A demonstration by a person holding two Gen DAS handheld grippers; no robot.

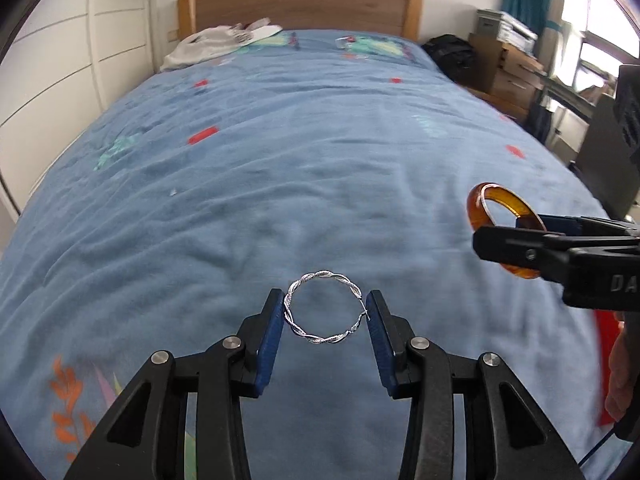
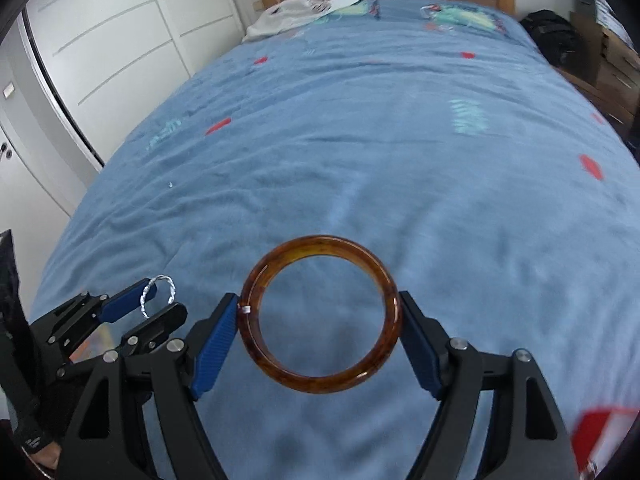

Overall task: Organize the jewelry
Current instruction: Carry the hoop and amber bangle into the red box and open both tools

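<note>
My left gripper (image 1: 326, 312) is shut on a twisted silver hoop (image 1: 325, 308), held by its sides above the blue bedspread (image 1: 280, 160). My right gripper (image 2: 320, 312) is shut on an amber bangle (image 2: 320, 314), also held by its sides above the bed. In the left wrist view the right gripper (image 1: 504, 236) enters from the right with the bangle (image 1: 504, 216). In the right wrist view the left gripper (image 2: 160, 300) shows at lower left with the silver hoop (image 2: 158, 294).
A wooden headboard (image 1: 300, 6) stands at the far end, with white cloth (image 1: 208, 48) on the bed near it. White cupboards (image 2: 100, 40) line the left side. Boxes and a dark bag (image 1: 452, 54) stand at the right. A red object (image 2: 600, 428) lies at lower right.
</note>
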